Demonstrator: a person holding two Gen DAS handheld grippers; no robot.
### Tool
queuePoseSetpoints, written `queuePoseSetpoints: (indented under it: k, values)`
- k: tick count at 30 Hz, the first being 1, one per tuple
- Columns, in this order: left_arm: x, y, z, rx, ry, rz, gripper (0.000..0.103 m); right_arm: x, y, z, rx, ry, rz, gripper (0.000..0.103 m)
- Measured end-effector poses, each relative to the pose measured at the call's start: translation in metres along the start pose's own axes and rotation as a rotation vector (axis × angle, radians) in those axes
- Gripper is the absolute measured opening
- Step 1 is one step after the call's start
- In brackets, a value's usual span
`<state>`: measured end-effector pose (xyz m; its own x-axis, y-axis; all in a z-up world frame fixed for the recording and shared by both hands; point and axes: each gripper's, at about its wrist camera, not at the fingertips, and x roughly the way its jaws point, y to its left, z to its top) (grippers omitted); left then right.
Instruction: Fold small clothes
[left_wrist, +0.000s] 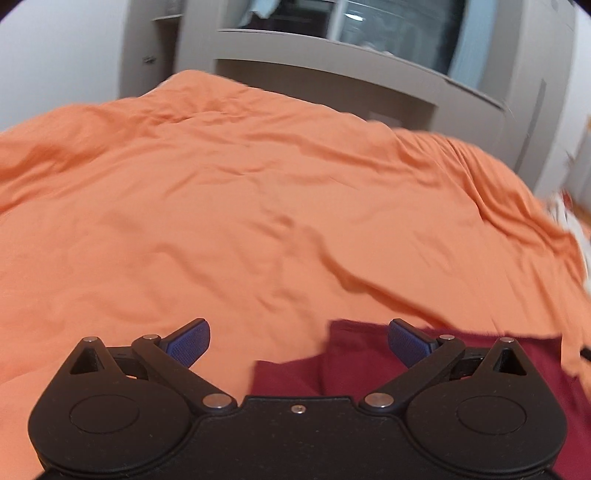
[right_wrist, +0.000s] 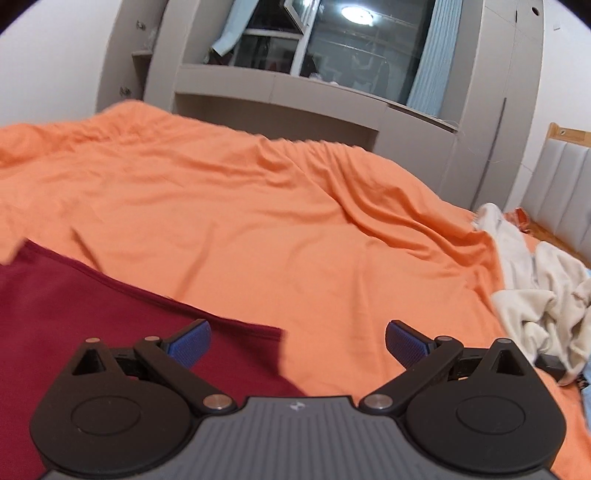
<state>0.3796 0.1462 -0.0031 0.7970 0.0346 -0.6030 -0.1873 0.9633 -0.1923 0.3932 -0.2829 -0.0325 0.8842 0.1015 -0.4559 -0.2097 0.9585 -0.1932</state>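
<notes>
Maroon garment (right_wrist: 92, 314) is lying flat on the orange bed sheet (right_wrist: 295, 221), between my two tools. I am holding the left hand-held gripper (left_wrist: 299, 345) spread wide over its left edge, the right hand-held gripper (right_wrist: 298, 345) equally wide over its right corner.

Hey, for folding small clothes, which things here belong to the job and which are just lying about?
For the job:
maroon garment
left tool, open
right tool, open

Lying about:
orange bedsheet
cream cloth heap
window
</notes>
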Motion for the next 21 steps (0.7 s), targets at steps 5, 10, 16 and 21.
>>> queuePoseSetpoints:
  k: [5,10,16,21]
  values:
    - [-0.002,0.032,-0.002,-0.116,0.027,0.000,0.102,-0.024,0.031,0.008,0.016,-0.033,0.089,0.103]
    - [0.004,0.042,-0.017,-0.137,0.092,-0.063,0.102,-0.042,0.056,-0.001,0.042,-0.023,0.160,0.103]
    - [0.010,0.045,-0.037,-0.136,0.172,-0.157,0.102,-0.049,0.084,-0.019,0.023,0.034,0.210,0.103]
    - [0.012,0.035,-0.045,-0.082,0.198,-0.159,0.102,-0.055,0.102,-0.022,0.004,0.023,0.228,0.103]
